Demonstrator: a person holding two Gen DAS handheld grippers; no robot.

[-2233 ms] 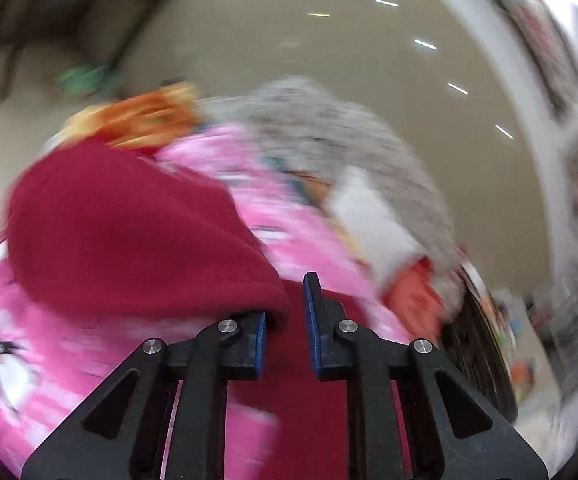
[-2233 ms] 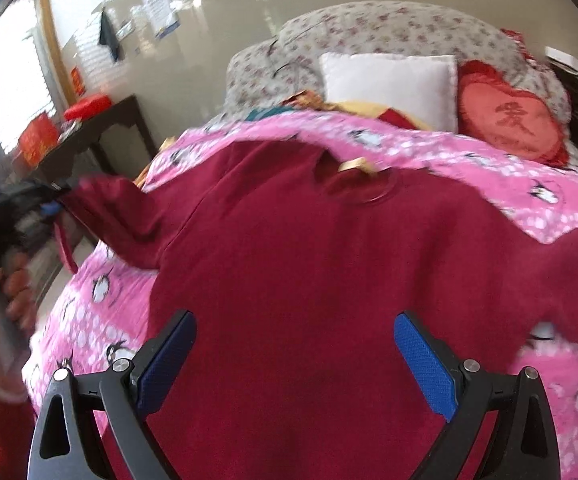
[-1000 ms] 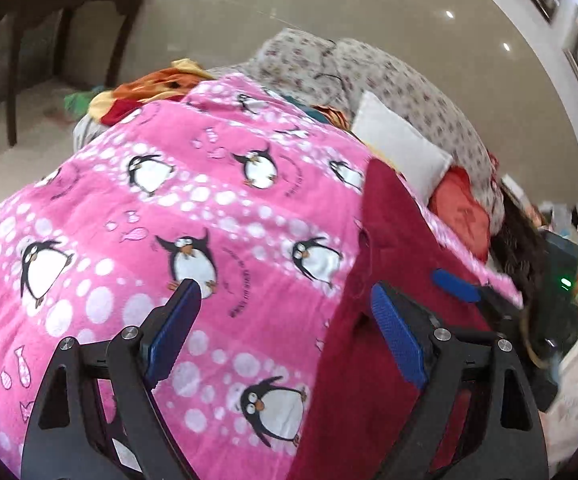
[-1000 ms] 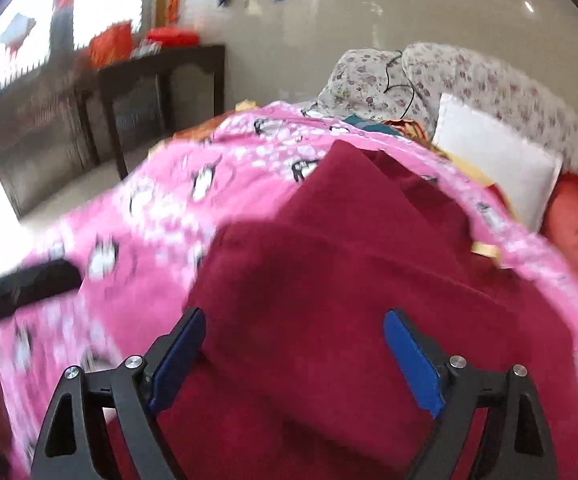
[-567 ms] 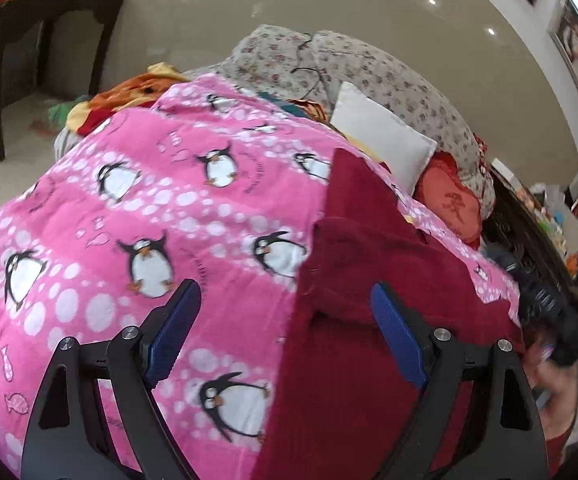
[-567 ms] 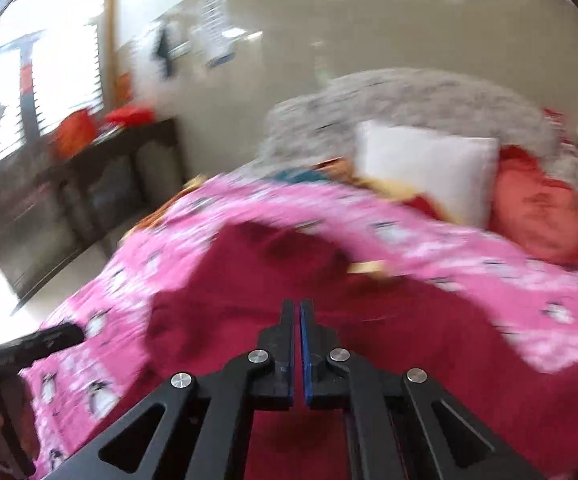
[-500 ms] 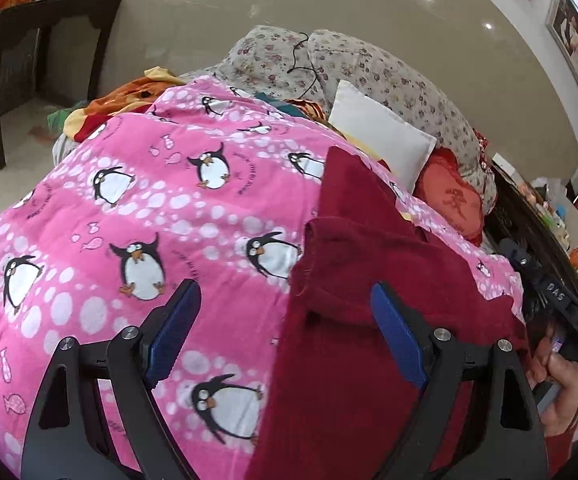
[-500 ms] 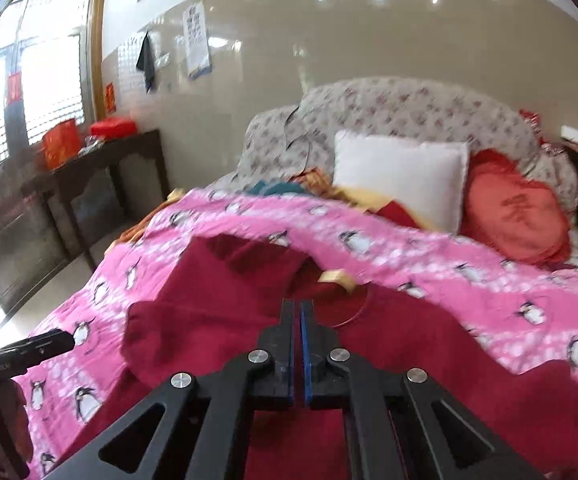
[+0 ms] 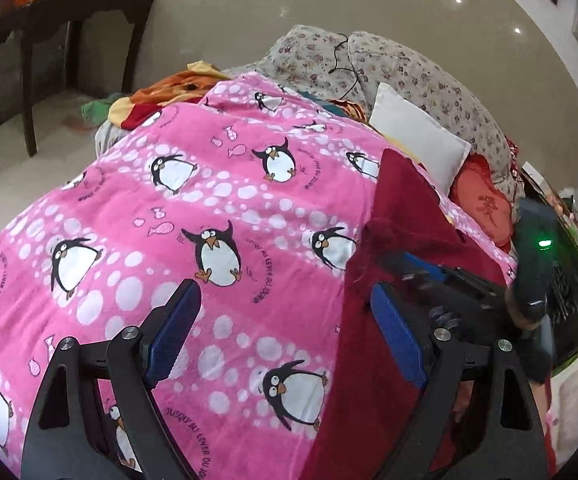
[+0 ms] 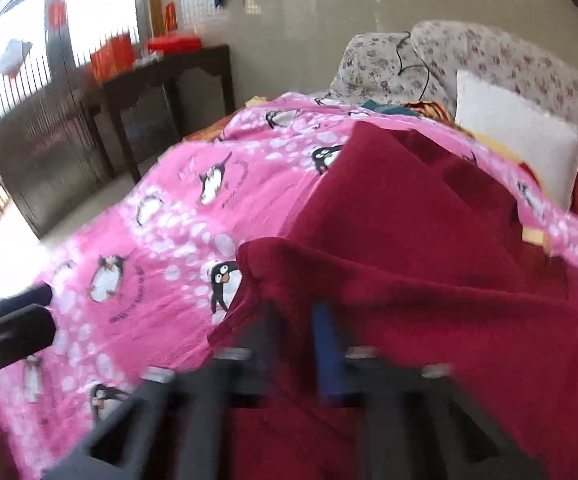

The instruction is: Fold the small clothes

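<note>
In the left wrist view, most of the frame is filled by a pink penguin-print blanket (image 9: 217, 216) spread over a bed. The left gripper (image 9: 285, 336) is held above it at 6 o'clock with its blue-padded fingers wide apart and nothing between them. A dark red garment (image 9: 397, 216) lies on the blanket from 3 to 5 o'clock, one flap folded over itself. The right gripper (image 9: 421, 266) is seen at 3 o'clock, low against the garment's folded edge; whether cloth is pinched cannot be told from here. A white pillow (image 9: 417, 140) and a red cushion (image 9: 485, 204) are set toward 2 o'clock, backed by floral bedding (image 9: 409, 68). A dark wooden table (image 9: 61, 28) stands at 10 o'clock on a pale floor, with crumpled orange and yellow cloth (image 9: 169, 88) at the blanket's far edge.

In the right wrist view, the picture is blurred. The right gripper's fingers are drawn close together at 6 o'clock, just over the garment's near folded edge; a grip on the cloth cannot be confirmed. The garment covers the lower right, the blanket the left. The table is seen at 10 o'clock before bright barred windows (image 10: 21, 80), the pillow at 2 o'clock.
</note>
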